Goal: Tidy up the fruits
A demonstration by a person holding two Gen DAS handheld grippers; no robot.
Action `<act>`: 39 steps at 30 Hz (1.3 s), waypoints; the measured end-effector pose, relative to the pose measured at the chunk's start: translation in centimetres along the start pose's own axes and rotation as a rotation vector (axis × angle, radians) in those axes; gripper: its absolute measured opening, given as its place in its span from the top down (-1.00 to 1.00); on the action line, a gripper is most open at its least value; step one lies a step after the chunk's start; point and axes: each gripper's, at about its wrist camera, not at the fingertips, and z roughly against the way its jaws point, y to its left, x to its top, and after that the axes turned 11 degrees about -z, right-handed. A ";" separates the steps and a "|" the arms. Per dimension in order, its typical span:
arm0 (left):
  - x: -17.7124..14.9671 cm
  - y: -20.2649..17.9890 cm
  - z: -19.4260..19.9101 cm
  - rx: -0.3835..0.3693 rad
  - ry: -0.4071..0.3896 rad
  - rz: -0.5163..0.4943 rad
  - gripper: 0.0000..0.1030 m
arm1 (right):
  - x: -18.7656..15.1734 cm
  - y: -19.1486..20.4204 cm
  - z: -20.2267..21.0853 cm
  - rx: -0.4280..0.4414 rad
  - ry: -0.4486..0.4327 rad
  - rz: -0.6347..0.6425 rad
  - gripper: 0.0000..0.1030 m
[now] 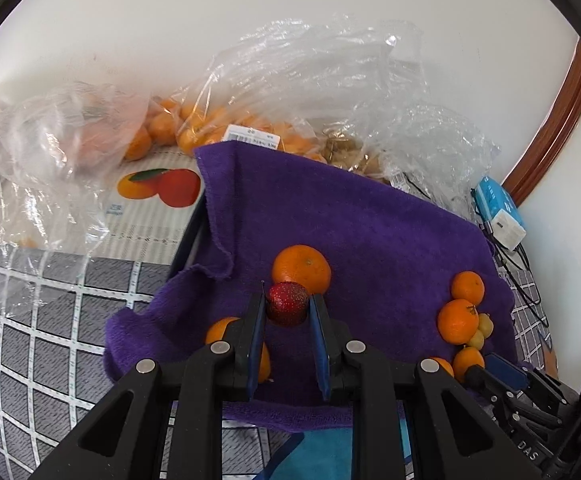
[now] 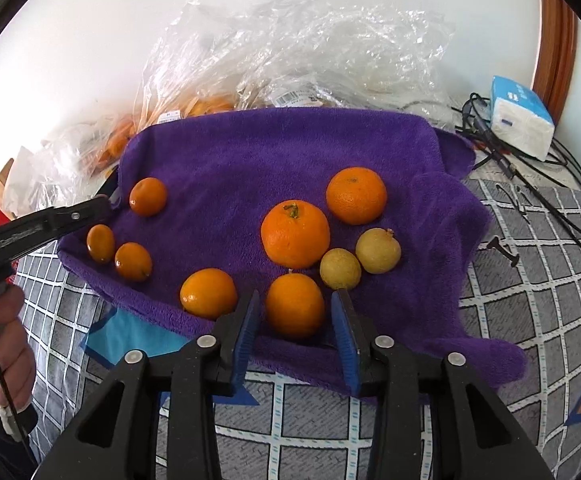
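A purple towel (image 1: pixel 370 224) (image 2: pixel 274 152) lies over a checked cloth. My left gripper (image 1: pixel 288 304) is shut on a red strawberry (image 1: pixel 286 303), held just above the towel, with an orange (image 1: pixel 301 268) right behind it. My right gripper (image 2: pixel 295 300) is open around a small orange (image 2: pixel 295 305) that rests on the towel's near edge. Several more oranges, such as a large one (image 2: pixel 295 234), and two yellow-green round fruits (image 2: pixel 378 251) lie on the towel. The left gripper also shows at the left of the right wrist view (image 2: pixel 106 200).
Clear plastic bags (image 1: pixel 298 92) holding oranges and nuts are piled against the white wall behind the towel. A tissue pack (image 2: pixel 522 118) and black cables (image 2: pixel 530 168) lie at the right. A fruit-printed box (image 1: pixel 146 200) sits at the left.
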 end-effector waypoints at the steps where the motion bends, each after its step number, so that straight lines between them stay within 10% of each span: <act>1: 0.0 -0.1 -0.3 -0.001 0.008 -0.003 0.59 | -0.1 -0.1 0.1 -0.001 -0.005 -0.001 0.23; 16: -0.6 -1.0 -0.6 0.031 0.039 -0.031 0.46 | -0.5 -0.6 1.6 -0.089 -0.039 -0.011 0.22; 39: -7.6 -5.7 18.0 0.109 -0.171 -0.128 -0.50 | -4.5 -0.2 18.2 -0.182 -0.234 -0.041 -0.21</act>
